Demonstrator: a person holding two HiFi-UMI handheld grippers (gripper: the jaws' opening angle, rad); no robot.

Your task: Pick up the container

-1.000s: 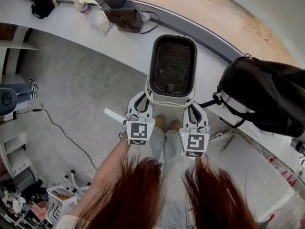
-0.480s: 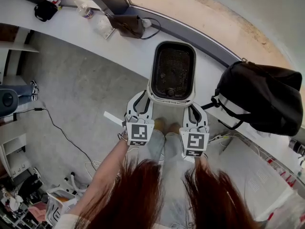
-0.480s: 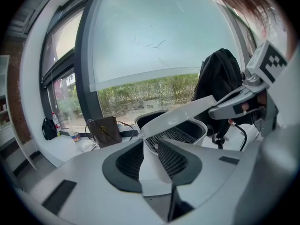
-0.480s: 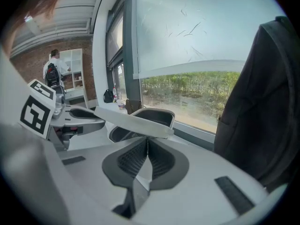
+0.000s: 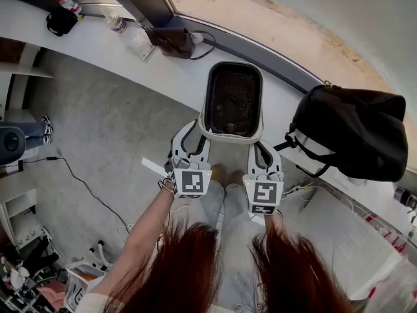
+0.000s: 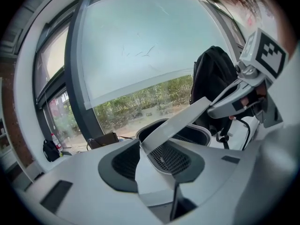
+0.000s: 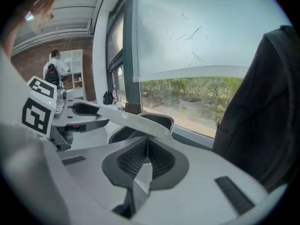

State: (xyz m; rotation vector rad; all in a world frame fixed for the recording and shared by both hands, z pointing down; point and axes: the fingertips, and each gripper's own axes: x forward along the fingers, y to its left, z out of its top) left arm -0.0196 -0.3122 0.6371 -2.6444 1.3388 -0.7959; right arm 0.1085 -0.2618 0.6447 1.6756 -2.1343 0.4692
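The container (image 5: 232, 102) is a white tub with a dark mesh inside, held out over the white ledge (image 5: 163, 70). My right gripper (image 5: 260, 145) is shut on the near right part of its rim. In the right gripper view the pads (image 7: 143, 161) meet on the thin white rim (image 7: 131, 121). My left gripper (image 5: 195, 129) is at the near left of the rim, and its jaws have just been opening. In the left gripper view they (image 6: 147, 161) stand wide apart, with the rim (image 6: 178, 123) between them and not pressed.
A black backpack (image 5: 352, 132) lies on the ledge just right of the container. Further left on the ledge are a brown pouch (image 5: 171, 39), a bottle (image 5: 117, 23) and a black bag (image 5: 60, 21). A cable (image 5: 85, 181) runs over the floor. A person (image 7: 55, 69) stands far off.
My left gripper's jaws have spread apart at the rim. The container and both grippers have come up a little, and the right gripper has kept its hold.
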